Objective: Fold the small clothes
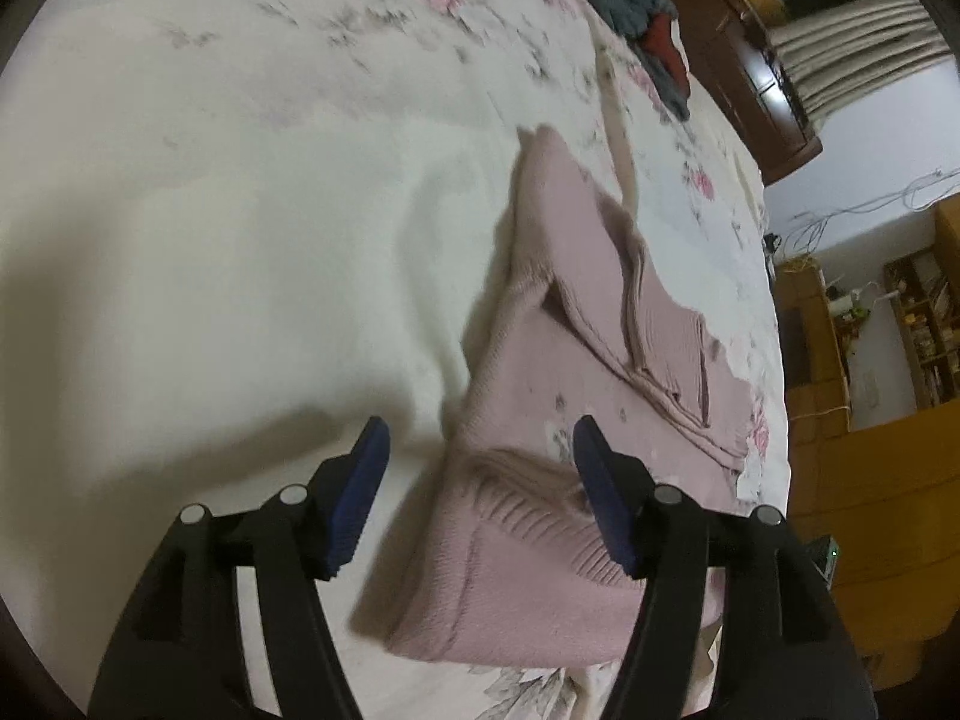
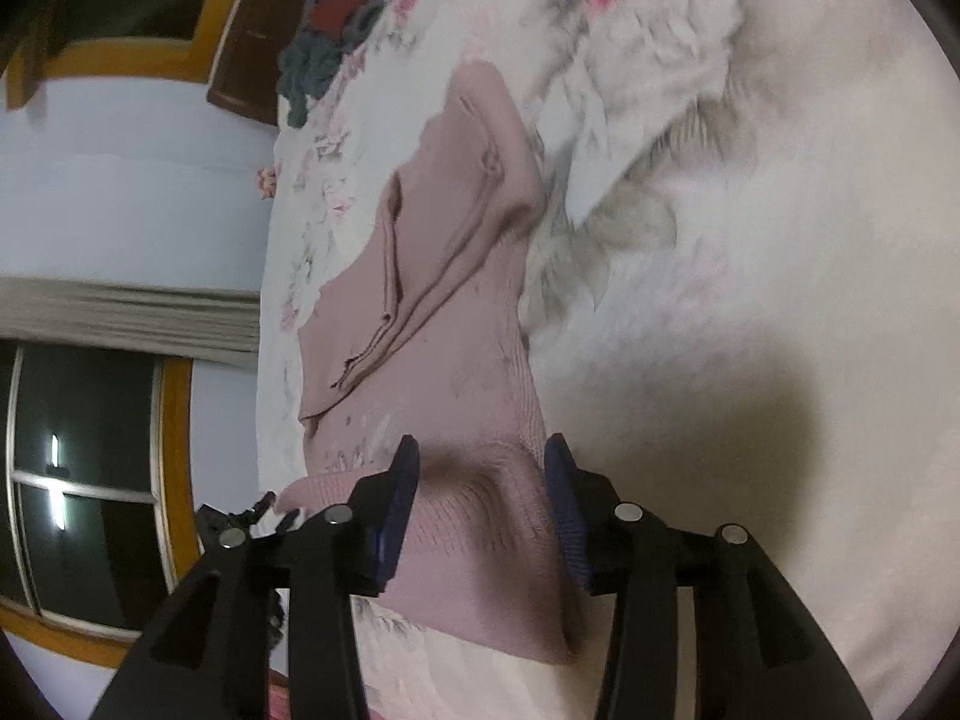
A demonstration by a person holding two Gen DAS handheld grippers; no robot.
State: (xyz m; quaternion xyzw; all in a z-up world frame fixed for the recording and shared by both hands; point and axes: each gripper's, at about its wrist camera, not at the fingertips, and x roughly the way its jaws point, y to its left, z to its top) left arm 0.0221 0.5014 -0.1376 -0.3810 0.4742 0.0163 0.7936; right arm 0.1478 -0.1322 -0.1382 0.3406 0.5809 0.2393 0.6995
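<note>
Tools [image 1: 480, 450] [image 2: 483, 456] open over ribbed pink knit [image 1: 576, 360].

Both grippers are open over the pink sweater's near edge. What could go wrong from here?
1. The pink sweater is bunched between the right gripper pads; closing may pinch uneven layers.
2. The left gripper straddles the sweater's corner, so its grab may catch little cloth and slip.
3. Sleeves already folded on top could slide apart if the hem lifts unevenly.
</note>
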